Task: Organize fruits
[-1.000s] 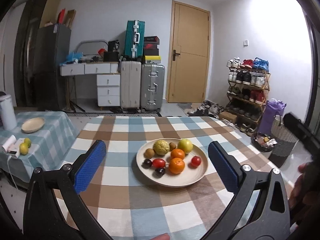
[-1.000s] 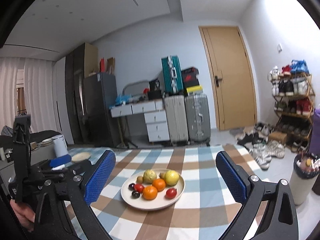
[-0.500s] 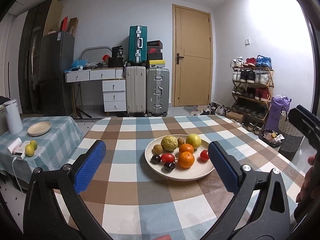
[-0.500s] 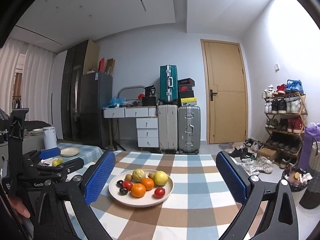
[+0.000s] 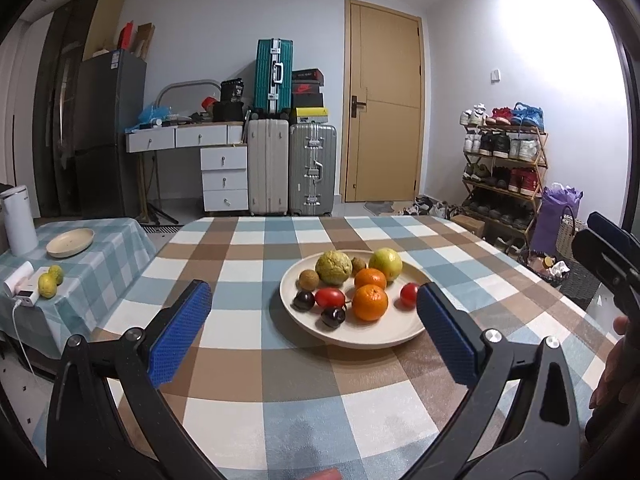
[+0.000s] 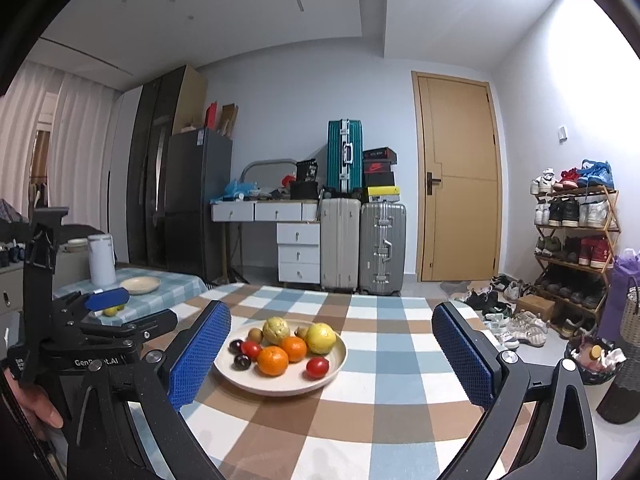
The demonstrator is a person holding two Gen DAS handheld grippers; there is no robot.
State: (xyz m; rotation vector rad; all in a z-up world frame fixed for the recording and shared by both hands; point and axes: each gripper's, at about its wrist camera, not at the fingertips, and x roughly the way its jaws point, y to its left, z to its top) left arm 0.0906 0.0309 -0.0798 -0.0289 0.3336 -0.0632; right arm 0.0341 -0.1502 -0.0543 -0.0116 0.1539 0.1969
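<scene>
A cream plate [image 5: 404,330] on the checked table holds several fruits: two oranges [image 5: 370,302], a bumpy green fruit [image 5: 333,267], a yellow-green apple [image 5: 385,264], red tomatoes [image 5: 330,298], dark plums [image 5: 304,301] and kiwis [image 5: 309,280]. The plate also shows in the right wrist view [image 6: 338,364]. My left gripper [image 5: 314,322] is open and empty, above the table just short of the plate. My right gripper [image 6: 332,344] is open and empty, farther back. The left gripper shows in the right wrist view [image 6: 96,320].
A side table at the left carries an empty cream plate [image 5: 70,237], two lemons [image 5: 48,285], a white kettle [image 5: 18,220] and a white device. Suitcases, drawers, a door and a shoe rack [image 5: 502,172] stand behind. A basket [image 6: 618,376] stands right of the table.
Both grippers tilted upward and shifted; the plate now sits lower and nearer the right fingertip in the left wrist view. Both stayed open and empty.
</scene>
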